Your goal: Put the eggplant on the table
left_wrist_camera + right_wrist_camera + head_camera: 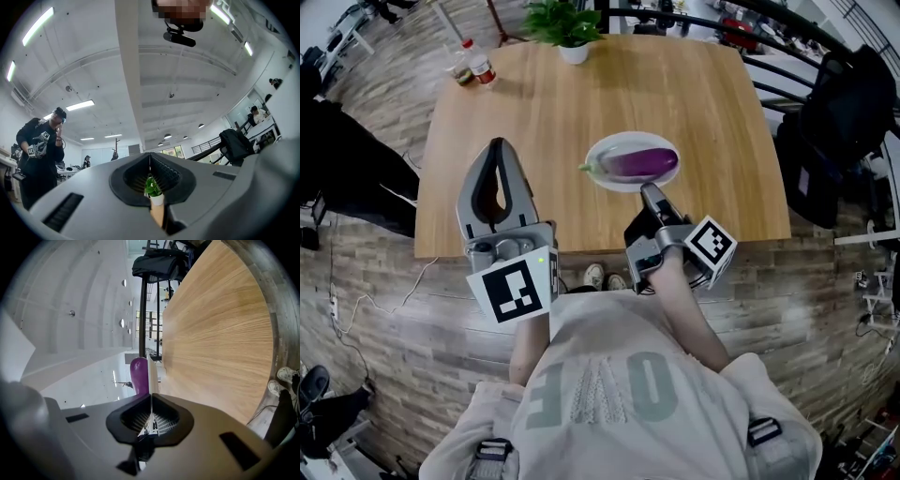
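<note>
A purple eggplant (642, 162) lies on a white plate (602, 178) near the front of the wooden table (544, 112). My right gripper (648, 189) is rolled on its side, and its tips sit at the plate's near rim. In the right gripper view the plate (153, 373) shows edge-on and runs straight into the closed jaws of the right gripper (151, 394), with the eggplant (139, 376) just beyond. My left gripper (497, 146) hovers over the table's left part, shut on nothing and tilted upward; the left gripper (150, 155) faces the ceiling.
A potted plant (567, 28) stands at the table's far edge, and two bottles (476, 67) stand at the far left corner. A dark jacket (848, 103) hangs right of the table. Another person (40, 150) stands further off to the left.
</note>
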Demonstrator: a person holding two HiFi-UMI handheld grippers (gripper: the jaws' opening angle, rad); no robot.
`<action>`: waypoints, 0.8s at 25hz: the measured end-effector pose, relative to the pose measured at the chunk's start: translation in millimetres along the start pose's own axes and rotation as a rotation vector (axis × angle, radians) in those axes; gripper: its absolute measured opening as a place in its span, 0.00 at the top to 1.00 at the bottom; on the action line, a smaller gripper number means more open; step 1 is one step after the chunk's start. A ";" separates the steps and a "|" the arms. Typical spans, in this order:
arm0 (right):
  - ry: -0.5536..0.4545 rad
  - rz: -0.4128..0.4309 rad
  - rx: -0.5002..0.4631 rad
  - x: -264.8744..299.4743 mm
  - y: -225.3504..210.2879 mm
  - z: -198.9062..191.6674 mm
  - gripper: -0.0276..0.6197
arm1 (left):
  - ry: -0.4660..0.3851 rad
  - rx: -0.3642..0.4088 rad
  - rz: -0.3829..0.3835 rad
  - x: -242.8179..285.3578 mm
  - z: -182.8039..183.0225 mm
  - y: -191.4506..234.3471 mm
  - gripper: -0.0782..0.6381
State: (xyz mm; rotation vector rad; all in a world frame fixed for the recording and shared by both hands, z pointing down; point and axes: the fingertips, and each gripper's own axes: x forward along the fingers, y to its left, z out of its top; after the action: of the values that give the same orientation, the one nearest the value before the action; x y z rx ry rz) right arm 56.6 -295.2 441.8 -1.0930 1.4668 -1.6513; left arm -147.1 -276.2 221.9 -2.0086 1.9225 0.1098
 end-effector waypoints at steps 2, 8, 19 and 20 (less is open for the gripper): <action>0.008 -0.002 0.012 3.3 -6.9 -0.2 0.92 | 0.006 -0.005 0.001 0.9 -3.4 -1.1 0.88; 0.022 -0.007 0.022 13.2 -34.3 4.4 0.92 | 0.021 0.001 -0.003 -0.3 -4.1 -6.6 0.88; 0.037 -0.082 0.047 51.3 -119.6 -7.0 0.92 | 0.086 0.083 0.021 -8.9 -17.0 12.8 0.88; 0.028 -0.091 0.054 54.1 -126.1 -6.4 0.92 | 0.094 0.094 0.024 -9.2 -18.5 14.8 0.88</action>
State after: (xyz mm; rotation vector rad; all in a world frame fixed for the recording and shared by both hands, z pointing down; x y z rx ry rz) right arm 33.9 -321.8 574.7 -1.1255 1.4005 -1.7654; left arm -165.7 -273.3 238.9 -1.9621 1.9704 -0.0694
